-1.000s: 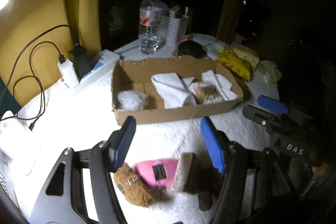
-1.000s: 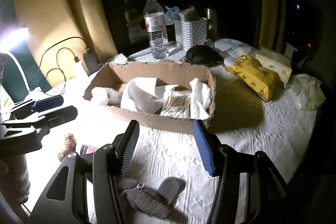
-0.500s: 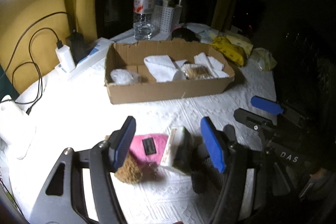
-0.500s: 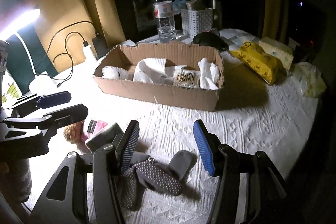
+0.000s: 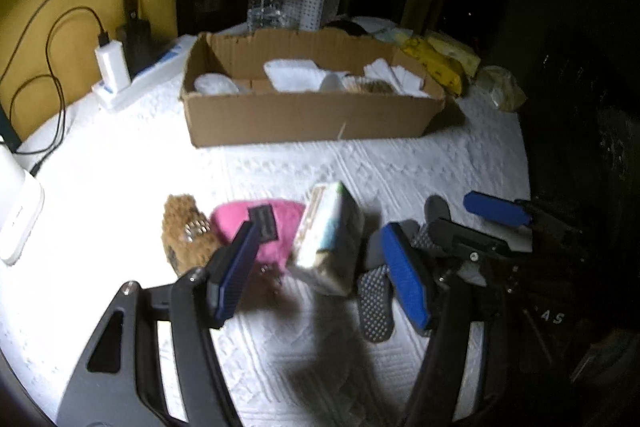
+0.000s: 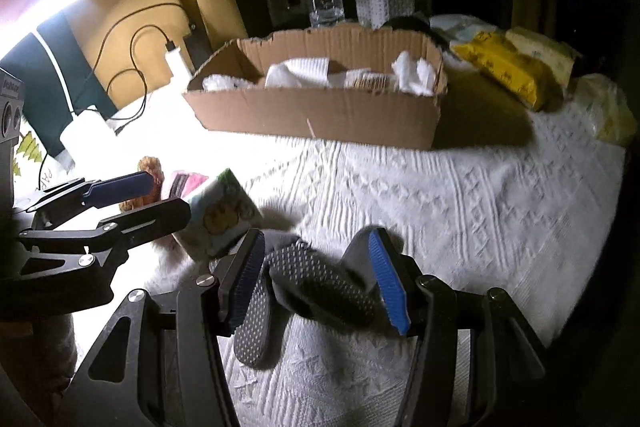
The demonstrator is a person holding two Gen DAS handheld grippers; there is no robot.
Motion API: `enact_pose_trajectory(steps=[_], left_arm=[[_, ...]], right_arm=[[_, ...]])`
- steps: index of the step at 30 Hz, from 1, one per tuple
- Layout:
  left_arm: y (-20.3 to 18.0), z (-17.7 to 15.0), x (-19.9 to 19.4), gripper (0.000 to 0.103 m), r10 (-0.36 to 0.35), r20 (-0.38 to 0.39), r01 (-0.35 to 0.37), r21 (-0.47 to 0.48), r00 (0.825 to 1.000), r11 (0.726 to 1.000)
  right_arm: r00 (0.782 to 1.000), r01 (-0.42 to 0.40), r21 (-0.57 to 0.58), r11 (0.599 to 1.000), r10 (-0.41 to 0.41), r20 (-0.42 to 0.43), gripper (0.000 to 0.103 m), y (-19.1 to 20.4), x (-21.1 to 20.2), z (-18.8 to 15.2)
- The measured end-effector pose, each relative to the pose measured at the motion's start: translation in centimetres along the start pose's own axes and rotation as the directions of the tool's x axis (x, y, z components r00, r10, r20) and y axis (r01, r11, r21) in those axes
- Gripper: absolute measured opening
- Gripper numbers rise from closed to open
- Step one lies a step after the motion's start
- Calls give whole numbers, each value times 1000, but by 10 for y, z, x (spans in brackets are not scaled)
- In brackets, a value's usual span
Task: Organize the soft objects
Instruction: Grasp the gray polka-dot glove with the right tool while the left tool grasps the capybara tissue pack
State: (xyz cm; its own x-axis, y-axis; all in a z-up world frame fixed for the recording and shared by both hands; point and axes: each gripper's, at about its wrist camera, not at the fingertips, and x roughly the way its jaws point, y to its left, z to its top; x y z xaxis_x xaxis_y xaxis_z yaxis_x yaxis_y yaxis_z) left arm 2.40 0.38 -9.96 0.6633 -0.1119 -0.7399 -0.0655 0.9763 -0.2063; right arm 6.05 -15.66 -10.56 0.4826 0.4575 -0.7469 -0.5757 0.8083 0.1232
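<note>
Socks: two grey dotted socks on the white cloth, overlapping.
Pink plush: one, beside one brown plush and one tissue pack.
Box: one cardboard box, holding white cloths.
Left gripper: jaws apart, empty, tissue pack just beyond the tips.
Right gripper: jaws apart, straddling the socks; contact unclear.
</note>
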Motion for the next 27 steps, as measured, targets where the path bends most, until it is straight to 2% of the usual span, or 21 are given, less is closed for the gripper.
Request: enact_pose_trajectory(steps=[3, 11, 16, 18, 20, 27], left_arm=[[-1, -2, 3, 66, -10, 2, 10, 7, 1000, 1000], [-4, -7, 15, 62, -10, -24, 10, 26, 1000, 1000], [-8, -9, 20, 42, 4, -39, -2, 47, 999, 999], [-8, -8, 21, 36, 6, -38, -5, 49, 999, 999], [-7, -7, 20, 34, -2, -37, 3, 41, 999, 999], [-9, -8, 16, 30, -8, -28, 9, 45, 1000, 999]], right_arm=[[999, -23, 6, 1000, 23, -30, 64, -1, 6, -4], [997, -41, 3, 999, 41, -62, 65, -1, 18, -13], [996, -56, 3, 998, 56, -68, 65, -3, 25, -18], [996, -57, -5, 998, 57, -64, 58, -4, 25, -19], [996, -54, -18, 998, 53, -65, 43, -4, 25, -19], [997, -62, -42, 997, 59, -59, 27, -4, 22, -19]])
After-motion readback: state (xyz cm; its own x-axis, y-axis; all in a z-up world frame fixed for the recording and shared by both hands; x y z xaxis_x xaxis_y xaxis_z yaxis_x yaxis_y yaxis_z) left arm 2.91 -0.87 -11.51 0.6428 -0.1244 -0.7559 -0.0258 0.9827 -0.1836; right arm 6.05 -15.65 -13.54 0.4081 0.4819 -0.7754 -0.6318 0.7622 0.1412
